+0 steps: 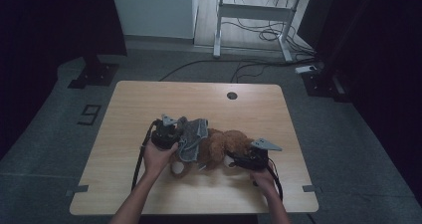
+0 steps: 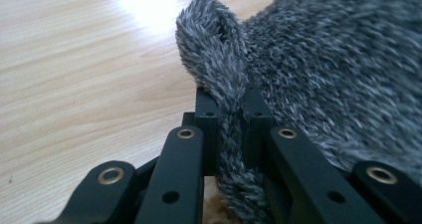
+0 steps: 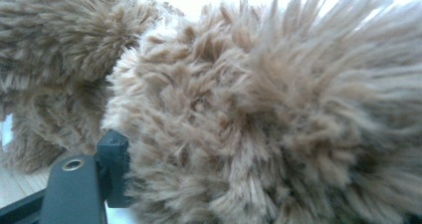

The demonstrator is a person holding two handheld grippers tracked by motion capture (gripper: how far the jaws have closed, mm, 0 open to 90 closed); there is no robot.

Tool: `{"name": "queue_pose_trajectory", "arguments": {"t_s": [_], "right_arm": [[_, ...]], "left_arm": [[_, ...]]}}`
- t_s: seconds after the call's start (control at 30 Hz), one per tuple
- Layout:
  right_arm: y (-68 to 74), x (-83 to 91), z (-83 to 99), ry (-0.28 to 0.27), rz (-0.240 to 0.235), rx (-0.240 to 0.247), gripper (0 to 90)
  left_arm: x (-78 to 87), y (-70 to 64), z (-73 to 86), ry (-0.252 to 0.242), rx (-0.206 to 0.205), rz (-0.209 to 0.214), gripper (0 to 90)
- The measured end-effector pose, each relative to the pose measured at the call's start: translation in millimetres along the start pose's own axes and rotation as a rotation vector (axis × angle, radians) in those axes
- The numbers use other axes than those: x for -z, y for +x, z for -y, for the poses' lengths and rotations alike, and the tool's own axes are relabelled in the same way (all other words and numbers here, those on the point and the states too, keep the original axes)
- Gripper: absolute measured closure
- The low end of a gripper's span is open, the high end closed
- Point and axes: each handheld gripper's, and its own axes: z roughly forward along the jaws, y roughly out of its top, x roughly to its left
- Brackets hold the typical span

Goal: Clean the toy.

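High view: brown plush toy in grey knit garment lay near table's front edge.
Left gripper pinched a garment fold; right gripper buried in fur, jaw state unclear. Floor mark read "9".

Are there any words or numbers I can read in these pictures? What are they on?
"9": a dark mark on the grey floor, left of the table; it may be a letter instead.
No writing can be read on the brown plush toy, the grey fuzzy cloth, the left gripper or the right gripper.
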Motion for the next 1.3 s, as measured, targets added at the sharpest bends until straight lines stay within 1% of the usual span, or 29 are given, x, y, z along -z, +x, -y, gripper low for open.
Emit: {"name": "queue_pose_trajectory", "arguments": {"t_s": [0.2, 0.3, 0.37, 0.5, 0.6, 0.73, 0.8, 0.9, 0.93, 1.0, 1.1, 1.3], "right_arm": [[0.1, 0.0, 0.4, -0.003, 0.0, -0.001, 24.0], [0.2, 0.2, 0.5, -0.004, 0.0, 0.0, 23.9], [0.2, 0.1, 0.6, -0.005, 0.0, -0.001, 23.7], [0.5, 0.0, 1.0, -0.008, 0.003, -0.001, 23.0], [0.7, -0.1, 1.4, -0.012, 0.004, 0.0, 23.0], [0.9, 0.0, 1.7, -0.013, 0.004, -0.001, 23.0], [0.7, 0.0, 1.8, -0.014, 0.003, -0.001, 23.0], [0.6, 0.0, 1.8, -0.014, 0.002, -0.003, 23.0], [0.7, 0.0, 1.8, -0.014, 0.003, -0.003, 23.0], [0.6, 0.0, 1.9, -0.015, 0.003, -0.002, 23.0], [-0.1, 0.0, 1.9, -0.014, 0.002, -0.003, 23.0], [-0.5, 0.2, 2.2, -0.016, 0.004, -0.013, 22.9]], "left_arm": [[0.2, 2.8, 1.6, 0.001, 0.004, 0.001, 81.3], [-0.4, 6.6, 4.0, 0.003, 0.017, 0.002, 81.3], [-0.5, 9.6, 6.1, 0.005, 0.031, 0.003, 81.2], [-0.9, 16.2, 11.6, 0.001, 0.079, 0.035, 81.1], [-0.3, 19.9, 13.7, 0.004, 0.08, 0.027, 81.2], [0.7, 26.1, 18.9, 0.015, 0.083, 0.004, 81.2], [1.0, 30.7, 22.9, 0.019, 0.096, -0.001, 81.3], [1.9, 36.8, 28.2, 0.022, 0.122, 0.002, 81.3], [2.2, 37.7, 29.0, 0.022, 0.125, 0.004, 81.3], [3.4, 38.5, 29.6, 0.021, 0.127, 0.004, 81.3], [6.2, 35.4, 26.2, 0.009, 0.121, 0.007, 81.3], [10.8, 23.6, 14.9, -0.011, 0.08, 0.005, 81.5]]}}
